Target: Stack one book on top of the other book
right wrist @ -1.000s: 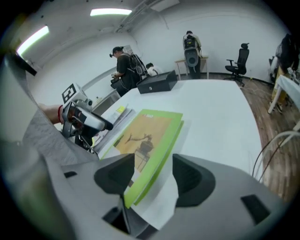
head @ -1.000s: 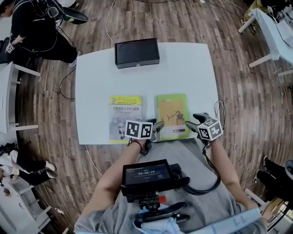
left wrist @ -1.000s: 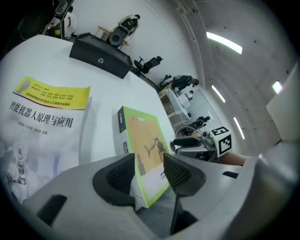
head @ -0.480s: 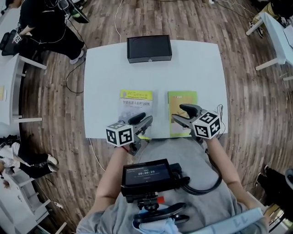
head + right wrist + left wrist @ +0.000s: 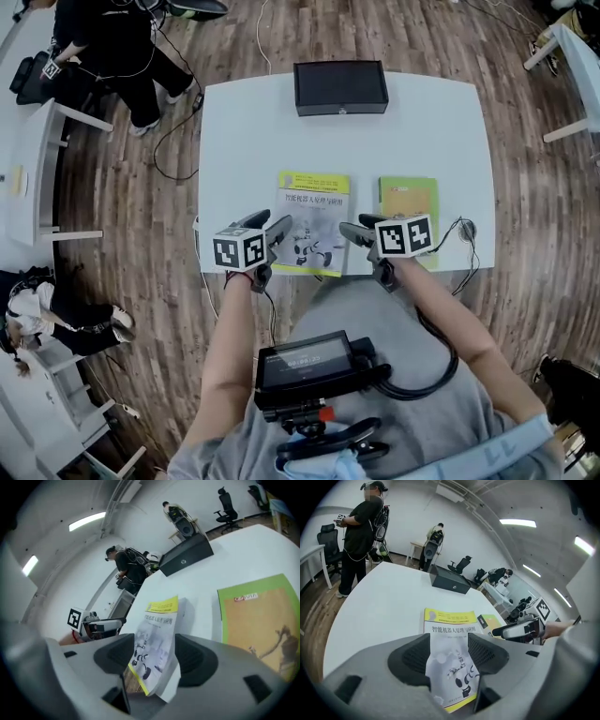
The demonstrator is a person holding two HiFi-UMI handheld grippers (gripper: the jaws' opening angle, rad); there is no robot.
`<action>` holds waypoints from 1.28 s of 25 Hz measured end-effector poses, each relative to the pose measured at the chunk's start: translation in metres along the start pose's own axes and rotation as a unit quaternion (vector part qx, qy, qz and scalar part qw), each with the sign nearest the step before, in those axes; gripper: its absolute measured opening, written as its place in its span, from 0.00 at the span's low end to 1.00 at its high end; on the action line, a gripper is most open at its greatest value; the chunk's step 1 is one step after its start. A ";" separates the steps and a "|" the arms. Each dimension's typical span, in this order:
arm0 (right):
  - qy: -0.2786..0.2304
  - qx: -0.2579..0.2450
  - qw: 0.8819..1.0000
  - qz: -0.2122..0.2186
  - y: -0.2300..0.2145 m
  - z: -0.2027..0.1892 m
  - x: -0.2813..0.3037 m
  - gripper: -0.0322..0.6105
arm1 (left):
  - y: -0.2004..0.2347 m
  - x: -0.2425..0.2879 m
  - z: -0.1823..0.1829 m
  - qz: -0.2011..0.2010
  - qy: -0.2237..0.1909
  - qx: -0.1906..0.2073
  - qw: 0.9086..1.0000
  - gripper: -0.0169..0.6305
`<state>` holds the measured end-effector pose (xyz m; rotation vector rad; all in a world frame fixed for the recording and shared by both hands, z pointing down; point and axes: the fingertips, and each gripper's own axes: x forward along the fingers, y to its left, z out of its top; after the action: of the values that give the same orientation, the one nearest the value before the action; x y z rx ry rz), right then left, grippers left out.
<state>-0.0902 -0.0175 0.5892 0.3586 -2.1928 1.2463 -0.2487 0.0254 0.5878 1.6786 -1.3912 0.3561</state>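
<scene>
The yellow book lies on the counter between the opening left claw and spread right claw, unpinched.

Reaches forward with the left arm and the right arm, elbows bent. Tips the left gripper down and toward the right one, jaws apart and opening, with the book showing in the gap, pads off it. Tips the right gripper down and toward the left one, jaws wide apart.
</scene>
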 end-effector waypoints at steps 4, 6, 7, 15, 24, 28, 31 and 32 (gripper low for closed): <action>0.018 0.055 0.998 -0.035 -0.020 -0.013 0.021 0.44 | 0.017 0.016 -0.020 0.004 0.050 -0.020 0.999 0.39; 0.021 0.082 0.996 -0.032 -0.025 -0.018 0.030 0.44 | 0.021 0.025 -0.030 -0.008 0.072 -0.033 0.997 0.39; 0.022 0.093 0.995 -0.031 -0.027 -0.019 0.034 0.44 | 0.023 0.029 -0.034 -0.017 0.081 -0.042 0.996 0.39; 0.025 0.115 0.992 -0.049 -0.032 -0.024 0.048 0.44 | 0.030 0.040 -0.047 -0.020 0.125 -0.052 0.991 0.39; 0.028 0.107 0.990 -0.082 -0.035 -0.025 0.054 0.42 | 0.032 0.043 -0.049 0.020 0.137 -0.035 0.990 0.36; 0.026 0.109 0.985 -0.129 -0.044 -0.022 0.055 0.30 | 0.037 0.044 -0.045 0.056 0.139 -0.046 0.988 0.34; 0.020 0.124 0.981 -0.145 -0.048 -0.020 0.053 0.25 | 0.038 0.045 -0.041 0.071 0.140 -0.053 0.986 0.33; 0.019 0.129 0.981 -0.146 -0.048 -0.020 0.052 0.25 | 0.039 0.044 -0.041 0.077 0.137 -0.059 0.986 0.32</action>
<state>-0.1006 -0.0227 0.6623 0.7269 -1.8664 1.3556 -0.2564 0.0306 0.6582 1.3727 -1.3108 0.5608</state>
